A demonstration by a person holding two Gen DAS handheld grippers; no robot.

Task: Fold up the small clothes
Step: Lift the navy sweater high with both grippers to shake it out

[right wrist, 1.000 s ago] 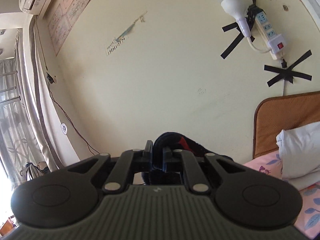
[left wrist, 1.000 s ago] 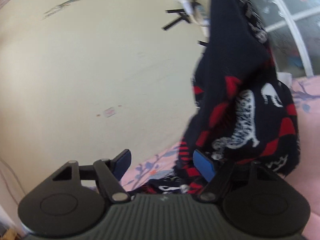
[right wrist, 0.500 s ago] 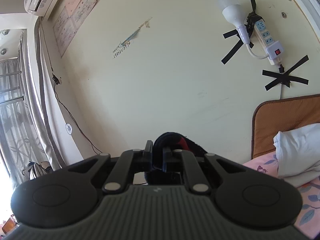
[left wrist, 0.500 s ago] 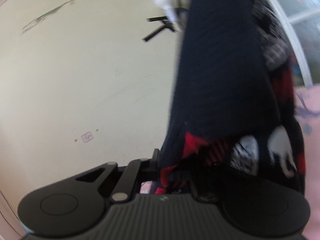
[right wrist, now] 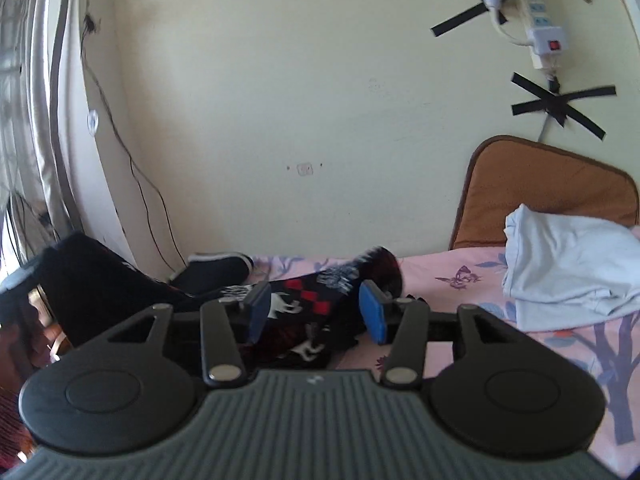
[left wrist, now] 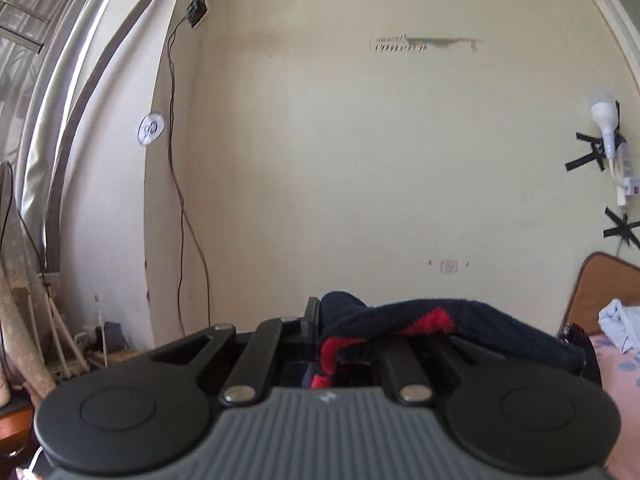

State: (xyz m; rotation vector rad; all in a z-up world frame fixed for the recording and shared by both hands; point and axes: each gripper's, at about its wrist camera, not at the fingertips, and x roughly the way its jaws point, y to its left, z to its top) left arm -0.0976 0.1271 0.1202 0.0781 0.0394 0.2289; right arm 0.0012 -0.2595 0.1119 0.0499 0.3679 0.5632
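Two grippers: both are seen.
Left gripper (left wrist: 320, 320): clamped tight on the dark patterned garment (left wrist: 420, 320).
Right gripper (right wrist: 316, 312): jaws just opened, pads clear of the garment (right wrist: 312, 296) lying between them.
Garment: spread on the pink bedsheet (right wrist: 460, 276), left of the folded white cloth (right wrist: 568, 268).

Both wrist views low over the bed (right wrist: 472, 276), facing the shared cream wall (left wrist: 360, 160)

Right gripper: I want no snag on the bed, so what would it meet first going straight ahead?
Probably the dark patterned knit garment lying between the open right gripper fingers, on the pink bedsheet; depth is unclear.
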